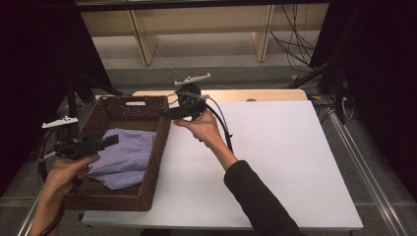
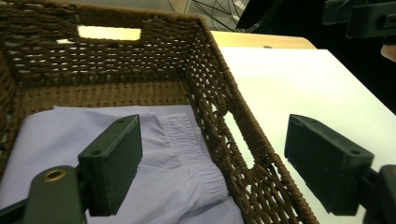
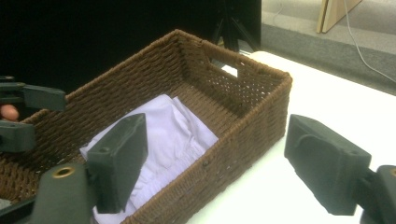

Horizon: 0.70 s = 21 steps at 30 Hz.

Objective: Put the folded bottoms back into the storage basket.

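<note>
Lavender garment (image 1: 123, 157): lies folded inside wicker basket (image 1: 158, 147) | left gripper (image 1: 112, 140), right gripper (image 1: 166, 113): jaws spread, holding nothing | risk: a jaw snags basket rim, shifting it.

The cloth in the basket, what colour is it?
The cloth is pale lilac, plain, seen best in the right gripper view.

High view overhead; gripper views close, sharing basket (image 2: 215, 93).
</note>
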{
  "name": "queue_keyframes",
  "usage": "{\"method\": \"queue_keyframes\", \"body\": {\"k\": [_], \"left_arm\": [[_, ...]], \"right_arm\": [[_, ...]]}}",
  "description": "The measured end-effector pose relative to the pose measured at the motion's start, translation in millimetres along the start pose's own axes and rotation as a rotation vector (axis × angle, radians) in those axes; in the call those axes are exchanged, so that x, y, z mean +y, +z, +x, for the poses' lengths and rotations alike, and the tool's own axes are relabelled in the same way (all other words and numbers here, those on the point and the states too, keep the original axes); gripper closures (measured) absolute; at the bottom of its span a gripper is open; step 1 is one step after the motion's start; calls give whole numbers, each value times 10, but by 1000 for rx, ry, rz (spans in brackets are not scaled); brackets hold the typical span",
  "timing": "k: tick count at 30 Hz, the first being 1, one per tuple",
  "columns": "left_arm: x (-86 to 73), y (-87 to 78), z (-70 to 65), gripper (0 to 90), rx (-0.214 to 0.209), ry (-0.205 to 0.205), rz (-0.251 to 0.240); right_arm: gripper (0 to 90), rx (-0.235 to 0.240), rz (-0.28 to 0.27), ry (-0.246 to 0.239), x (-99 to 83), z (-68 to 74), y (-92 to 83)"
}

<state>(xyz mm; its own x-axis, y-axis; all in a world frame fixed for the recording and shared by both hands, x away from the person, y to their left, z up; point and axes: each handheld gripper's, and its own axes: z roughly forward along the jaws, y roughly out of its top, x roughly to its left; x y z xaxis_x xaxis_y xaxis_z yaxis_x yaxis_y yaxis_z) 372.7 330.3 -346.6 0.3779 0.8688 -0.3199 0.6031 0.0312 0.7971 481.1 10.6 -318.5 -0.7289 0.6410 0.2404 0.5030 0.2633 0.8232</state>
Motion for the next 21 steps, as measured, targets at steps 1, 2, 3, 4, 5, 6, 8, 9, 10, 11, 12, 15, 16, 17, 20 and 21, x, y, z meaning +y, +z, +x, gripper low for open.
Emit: {"method": "queue_keyframes", "body": {"k": [1, 2, 3, 4, 5, 6, 8, 9, 10, 11, 12, 15, 16, 17, 20, 21], "left_arm": [[0, 13, -19, 182, -6, 5, -1], [0, 23, -43, 180, -9, 8, 0], [0, 31, -65, 176, -10, 13, -3], [-1, 40, -85, 174, -12, 19, -9], [-1, 48, -105, 174, -17, 21, -12], [-5, 59, -127, 173, -21, 24, -19], [-9, 82, -169, 168, -25, 28, -17], [-12, 93, -189, 167, -27, 35, -16], [-15, 105, -211, 166, -30, 39, -16], [-20, 117, -232, 166, -34, 43, -18], [-27, 133, -253, 166, -43, 44, -22], [-50, 195, -327, 166, -69, 49, -21], [-56, 214, -354, 165, -72, 56, -19], [-61, 232, -380, 165, -75, 65, -17], [-71, 264, -452, 162, -83, 79, -19], [-73, 269, -470, 162, -88, 83, -20]], "right_arm": [[200, 1, -1, 3, -14, -5, -21], [197, 3, -1, 2, -28, -8, -44], [197, 4, -6, -1, -44, -14, -65], [193, 6, -10, -2, -58, -22, -85], [189, 5, -13, -2, -73, -29, -106], [188, 7, -17, 0, -87, -37, -129], [184, 11, -26, 4, -117, -55, -176], [184, 12, -31, 5, -133, -63, -201], [184, 13, -37, 3, -150, -70, -223], [184, 12, -39, 4, -167, -77, -250], [184, 14, -45, 2, -185, -87, -278], [183, 21, -61, 8, -235, -106, -365], [184, 21, -66, 8, -251, -116, -396], [183, 23, -71, 11, -268, -126, -426], [184, 17, -82, 17, -323, -159, -506], [184, 16, -87, 19, -341, -172, -529]]}}
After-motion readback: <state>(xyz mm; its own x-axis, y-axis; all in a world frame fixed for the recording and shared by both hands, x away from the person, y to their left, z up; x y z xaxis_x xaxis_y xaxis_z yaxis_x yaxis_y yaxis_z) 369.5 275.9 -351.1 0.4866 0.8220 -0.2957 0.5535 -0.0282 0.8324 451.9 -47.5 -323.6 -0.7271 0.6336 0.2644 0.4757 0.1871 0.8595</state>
